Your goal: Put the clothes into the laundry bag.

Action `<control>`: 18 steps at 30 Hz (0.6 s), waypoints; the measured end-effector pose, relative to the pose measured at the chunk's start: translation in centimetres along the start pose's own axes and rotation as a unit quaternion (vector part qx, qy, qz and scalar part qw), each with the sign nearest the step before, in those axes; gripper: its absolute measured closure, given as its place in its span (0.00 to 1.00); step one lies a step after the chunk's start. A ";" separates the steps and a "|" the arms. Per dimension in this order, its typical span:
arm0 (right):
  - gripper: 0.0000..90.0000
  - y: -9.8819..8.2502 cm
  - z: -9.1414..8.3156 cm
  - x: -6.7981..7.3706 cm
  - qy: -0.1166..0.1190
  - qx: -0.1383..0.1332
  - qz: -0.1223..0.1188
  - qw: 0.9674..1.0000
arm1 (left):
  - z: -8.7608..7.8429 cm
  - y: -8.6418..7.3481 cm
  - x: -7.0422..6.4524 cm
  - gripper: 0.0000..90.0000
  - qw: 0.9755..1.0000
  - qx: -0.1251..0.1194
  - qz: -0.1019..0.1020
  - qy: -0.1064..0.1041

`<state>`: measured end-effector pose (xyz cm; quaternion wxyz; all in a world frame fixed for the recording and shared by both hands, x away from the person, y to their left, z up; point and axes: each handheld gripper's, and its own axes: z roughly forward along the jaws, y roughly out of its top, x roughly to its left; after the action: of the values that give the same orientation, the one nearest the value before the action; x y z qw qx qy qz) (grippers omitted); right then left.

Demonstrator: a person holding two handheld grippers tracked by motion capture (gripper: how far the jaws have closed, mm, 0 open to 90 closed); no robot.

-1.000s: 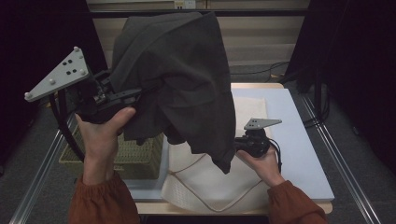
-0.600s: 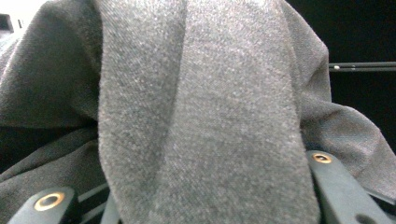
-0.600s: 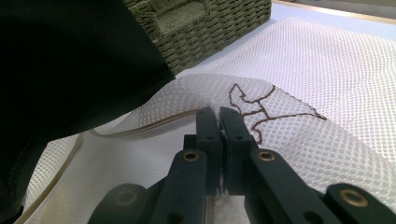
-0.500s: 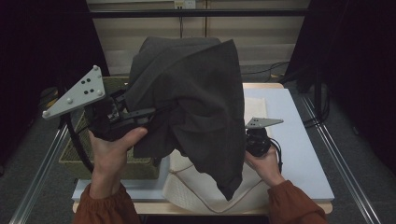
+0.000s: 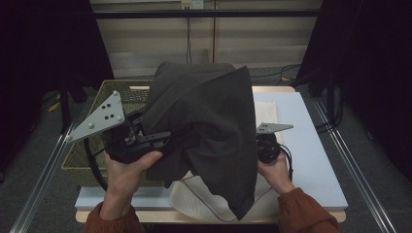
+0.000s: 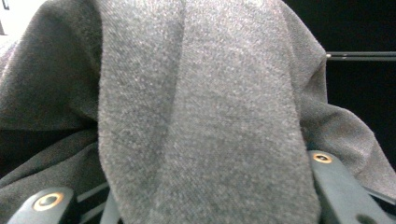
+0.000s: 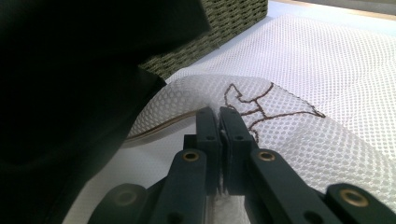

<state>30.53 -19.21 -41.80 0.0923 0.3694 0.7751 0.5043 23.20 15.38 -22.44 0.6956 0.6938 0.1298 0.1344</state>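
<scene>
1. My left gripper (image 5: 163, 138) has its jaws partway apart, clamped on a thick bunch of the dark grey cloth (image 5: 209, 126).
2. The cloth hangs over the table (image 5: 311, 160), its long axis sloping from the wicker basket (image 5: 82, 160) to a low corner near me.
3. My right gripper (image 7: 219, 122) is closed, pinching the edge of the white mesh bag (image 7: 299, 126).

— What carries it all?
— A white table (image 5: 316, 160). A woven basket (image 5: 85, 160) stands on its left part, under the left gripper (image 5: 145, 138).
— And by the right gripper (image 7: 218, 114)?
— A white mesh bag (image 7: 327, 84) lies flat on the tabletop, its edge pinched between those jaws.
</scene>
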 end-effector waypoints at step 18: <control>0.98 0.1 -0.2 -0.2 0.006 -0.005 0.008 1.000 | 1.6 -1.4 -0.8 0.61 0.999 0.040 0.009 -0.011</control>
<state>30.58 -19.45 -41.70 0.0858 0.3718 0.7702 0.5111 23.09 13.63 -23.88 0.6670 0.7239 0.1211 0.1282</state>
